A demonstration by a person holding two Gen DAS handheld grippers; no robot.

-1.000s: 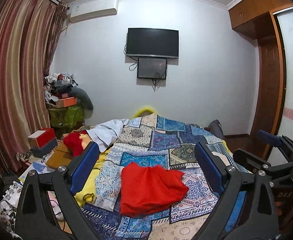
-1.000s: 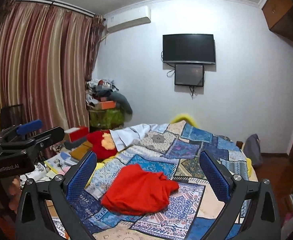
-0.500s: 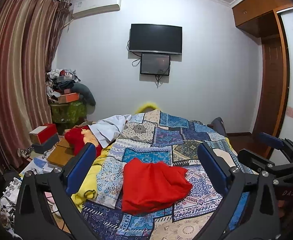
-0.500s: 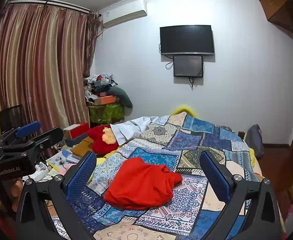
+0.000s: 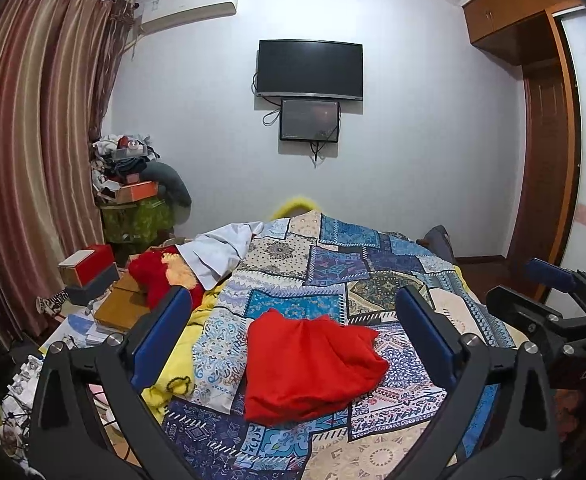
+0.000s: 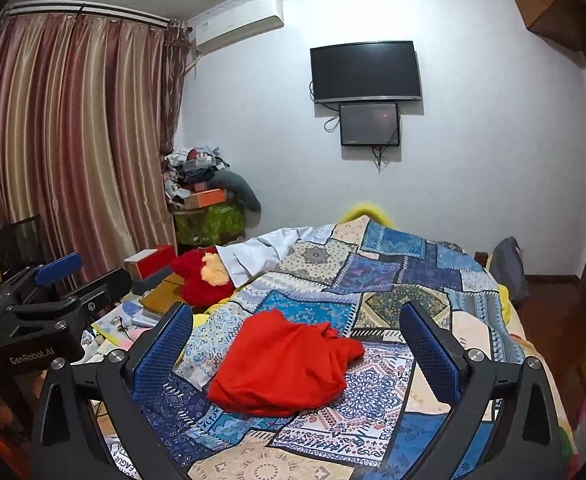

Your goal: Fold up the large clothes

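A red garment [image 5: 309,364] lies crumpled in a heap on the patchwork bedspread [image 5: 333,272], near the bed's front. It also shows in the right wrist view [image 6: 285,364]. My left gripper [image 5: 293,336] is open and empty, held above and in front of the garment. My right gripper [image 6: 297,340] is open and empty too, also short of the garment. The right gripper shows at the right edge of the left wrist view [image 5: 553,304], and the left gripper shows at the left edge of the right wrist view [image 6: 53,292].
A white garment [image 5: 221,252] and a red plush toy [image 5: 153,276] lie at the bed's far left. Boxes and papers [image 5: 89,272] crowd the floor on the left by the curtain [image 5: 25,168]. A wardrobe [image 5: 545,160] stands on the right. A TV [image 5: 309,70] hangs on the far wall.
Both grippers have tilted down a little and moved slightly nearer the bed, so the red garment sits higher between the fingers. Both stay open.
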